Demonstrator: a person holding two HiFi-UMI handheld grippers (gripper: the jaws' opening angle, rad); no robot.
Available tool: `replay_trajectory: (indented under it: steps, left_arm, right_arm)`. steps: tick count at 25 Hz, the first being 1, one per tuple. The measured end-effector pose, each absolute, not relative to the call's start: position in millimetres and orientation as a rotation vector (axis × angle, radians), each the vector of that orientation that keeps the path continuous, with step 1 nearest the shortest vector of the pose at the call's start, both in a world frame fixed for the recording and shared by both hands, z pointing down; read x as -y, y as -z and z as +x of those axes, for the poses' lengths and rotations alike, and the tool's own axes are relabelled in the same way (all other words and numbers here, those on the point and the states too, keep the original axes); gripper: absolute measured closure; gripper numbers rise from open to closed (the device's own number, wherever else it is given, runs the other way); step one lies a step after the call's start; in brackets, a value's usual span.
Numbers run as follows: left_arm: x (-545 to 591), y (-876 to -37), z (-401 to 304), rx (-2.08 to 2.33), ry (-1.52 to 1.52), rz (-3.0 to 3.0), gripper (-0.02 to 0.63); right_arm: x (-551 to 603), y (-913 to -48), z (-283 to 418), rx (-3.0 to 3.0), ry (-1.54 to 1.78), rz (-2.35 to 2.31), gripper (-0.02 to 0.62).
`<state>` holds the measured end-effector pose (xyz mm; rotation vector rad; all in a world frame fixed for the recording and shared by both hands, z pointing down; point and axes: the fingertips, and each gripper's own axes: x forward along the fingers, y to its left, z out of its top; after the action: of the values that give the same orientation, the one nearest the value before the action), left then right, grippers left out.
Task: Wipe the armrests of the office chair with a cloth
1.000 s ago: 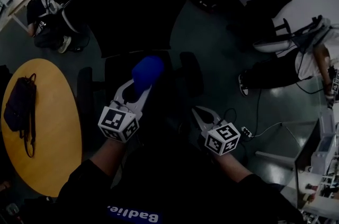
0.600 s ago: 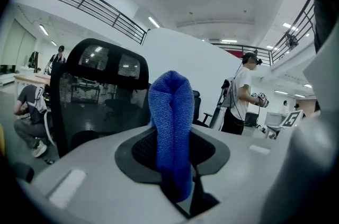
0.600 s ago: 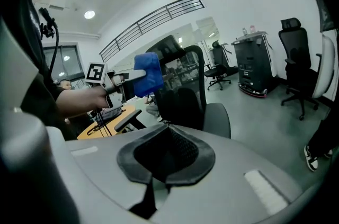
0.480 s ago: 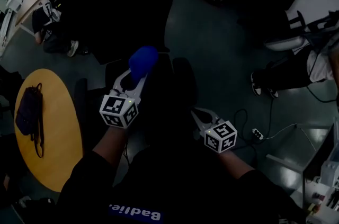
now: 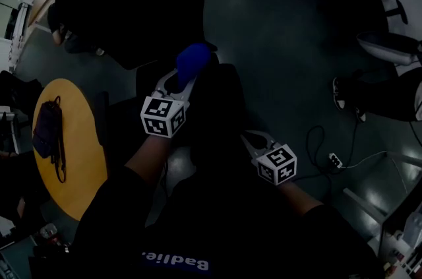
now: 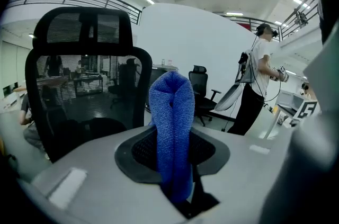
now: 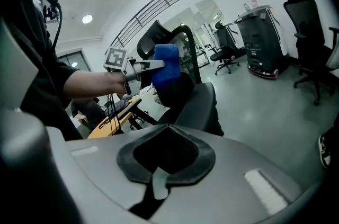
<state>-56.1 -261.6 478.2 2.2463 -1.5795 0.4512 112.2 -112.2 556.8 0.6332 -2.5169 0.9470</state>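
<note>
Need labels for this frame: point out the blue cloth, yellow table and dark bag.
blue cloth [image 5: 192, 62]: head view, middle of its bunched end.
yellow table [image 5: 84, 162]: head view, bare top beside the bag.
dark bag [image 5: 45, 129]: head view, middle of its body.

dark short-sleeved top [image 5: 217, 225] | blue patch [image 5: 175, 261], white lettering, on top's front | pale grey left gripper [image 5: 179, 78], right gripper [image 5: 249, 136] | each with white cube [image 5: 163, 116], black square markers

cloth [image 6: 172, 127]: blue, knitted, folded into upright roll; lower end pinched in left gripper [image 5: 179, 80], rounded top free.
chair [image 6: 79, 85]: black, mesh back with headrest, upright, just behind cloth.
armrest [image 7: 198, 104]: dark, padded, level; cloth by its far end, contact unclear.
</note>
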Motion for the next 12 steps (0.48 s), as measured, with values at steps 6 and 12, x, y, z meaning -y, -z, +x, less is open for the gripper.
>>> replay_trajectory:
  steps: [6, 12]
  left_arm:
    - [280, -519, -45, 1.555, -0.614, 2.209, 0.474]
    - [293, -563, -30, 1.461, -0.797, 2.197, 0.474]
  right_arm:
    - [113, -578, 116, 2.502, -0.97, 0.586, 0.591]
    - [107, -594, 114, 2.471, -0.992, 0.576, 0.591]
